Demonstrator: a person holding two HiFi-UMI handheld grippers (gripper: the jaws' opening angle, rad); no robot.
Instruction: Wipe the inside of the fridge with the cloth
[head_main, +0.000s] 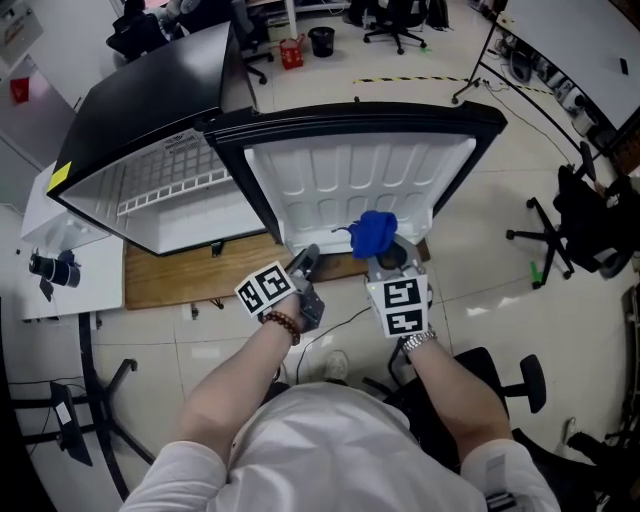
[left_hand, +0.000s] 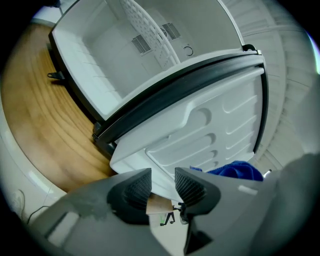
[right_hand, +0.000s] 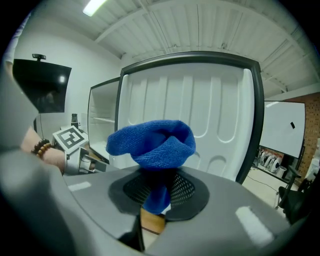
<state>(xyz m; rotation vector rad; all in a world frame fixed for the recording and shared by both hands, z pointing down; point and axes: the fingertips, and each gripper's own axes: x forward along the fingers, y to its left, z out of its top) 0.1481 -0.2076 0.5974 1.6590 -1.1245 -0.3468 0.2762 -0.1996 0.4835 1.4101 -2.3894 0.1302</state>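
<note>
We hold the blue cloth (right_hand: 152, 142), soft and light by our judgement, clamped by its lower fold in our right gripper (right_hand: 156, 192) before the open fridge door (head_main: 345, 180); our left gripper (left_hand: 163, 186) hangs part-open, empty.

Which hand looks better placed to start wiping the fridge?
Right. The right gripper holds the blue cloth, facing the inside of the open fridge door. The left gripper is open and empty.
</note>
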